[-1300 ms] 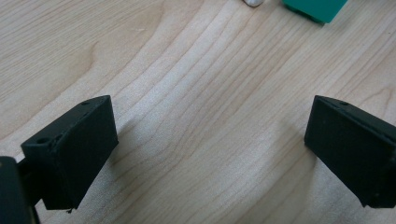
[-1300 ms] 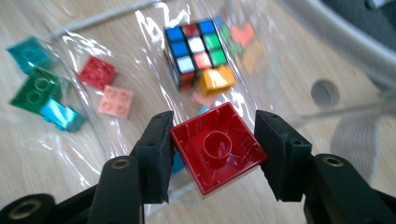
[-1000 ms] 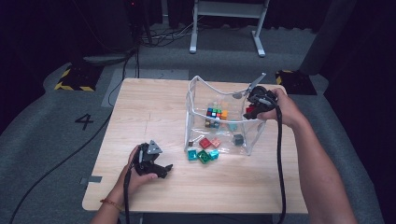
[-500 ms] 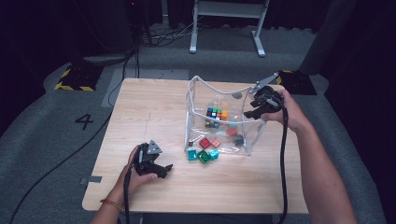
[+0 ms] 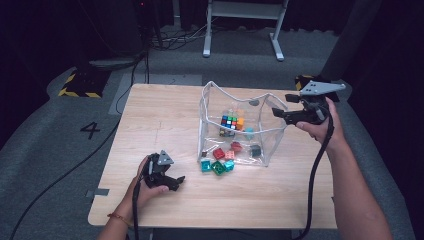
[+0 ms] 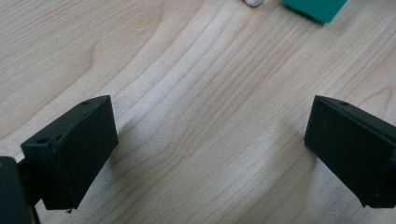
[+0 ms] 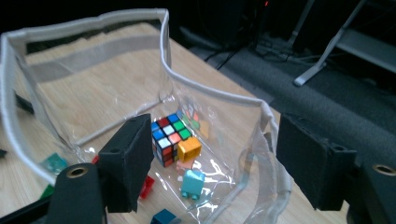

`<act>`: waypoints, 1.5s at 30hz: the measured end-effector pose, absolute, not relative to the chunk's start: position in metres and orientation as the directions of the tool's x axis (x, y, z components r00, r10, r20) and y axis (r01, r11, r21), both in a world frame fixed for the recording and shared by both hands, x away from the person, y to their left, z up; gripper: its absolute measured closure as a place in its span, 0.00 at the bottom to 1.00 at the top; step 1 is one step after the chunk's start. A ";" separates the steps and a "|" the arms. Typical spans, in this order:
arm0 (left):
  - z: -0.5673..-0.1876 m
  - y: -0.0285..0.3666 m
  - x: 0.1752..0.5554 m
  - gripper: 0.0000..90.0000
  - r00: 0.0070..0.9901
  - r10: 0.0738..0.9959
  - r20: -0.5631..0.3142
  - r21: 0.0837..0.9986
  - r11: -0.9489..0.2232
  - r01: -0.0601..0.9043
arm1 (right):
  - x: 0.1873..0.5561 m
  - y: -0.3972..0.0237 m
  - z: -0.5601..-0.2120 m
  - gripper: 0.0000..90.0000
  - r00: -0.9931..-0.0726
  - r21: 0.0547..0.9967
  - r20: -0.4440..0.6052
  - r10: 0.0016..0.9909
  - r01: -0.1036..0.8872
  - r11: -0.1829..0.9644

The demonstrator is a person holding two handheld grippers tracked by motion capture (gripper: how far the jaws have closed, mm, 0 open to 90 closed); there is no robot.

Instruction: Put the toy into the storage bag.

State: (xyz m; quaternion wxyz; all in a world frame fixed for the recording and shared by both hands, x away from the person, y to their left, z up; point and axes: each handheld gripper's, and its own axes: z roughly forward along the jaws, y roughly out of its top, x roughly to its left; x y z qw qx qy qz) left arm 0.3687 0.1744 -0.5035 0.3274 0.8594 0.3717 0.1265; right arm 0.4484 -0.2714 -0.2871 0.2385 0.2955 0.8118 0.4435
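With both grippers' jaws apart and empty, move the left gripper (image 5: 172, 181) squarely over a teal block (image 5: 205, 165); keep the right gripper (image 5: 281, 113), just opened, off the bag (image 5: 235, 96).

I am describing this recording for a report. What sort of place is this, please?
Probably a studio or lab set up for recording, not a home. A lone wooden table stands on grey carpet with a number 4 marked on it, yellow-black hazard tape lies on the floor, and cables run beneath a metal stand against dark surroundings.

We see the green block (image 6: 315, 8) cut off by the left gripper view's top edge, and the small blocks (image 5: 219, 166) before the clear bag (image 5: 240, 100) stay too small to tell apart.
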 end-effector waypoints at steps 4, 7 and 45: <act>-0.503 0.174 0.369 0.03 0.692 0.722 -0.026 0.657 -0.509 0.556 | 0.431 -0.278 -0.291 0.33 -0.688 0.875 -0.134 0.713 0.255 0.411; -0.503 0.174 0.369 0.03 0.691 0.722 -0.026 0.657 -0.509 0.556 | 0.418 -0.283 -0.299 0.33 -0.685 0.881 -0.134 0.716 0.248 0.402; -0.503 0.174 0.369 0.03 0.692 0.722 -0.026 0.657 -0.509 0.556 | 0.341 -0.241 -0.451 0.47 -0.808 0.830 -0.104 0.579 0.250 0.498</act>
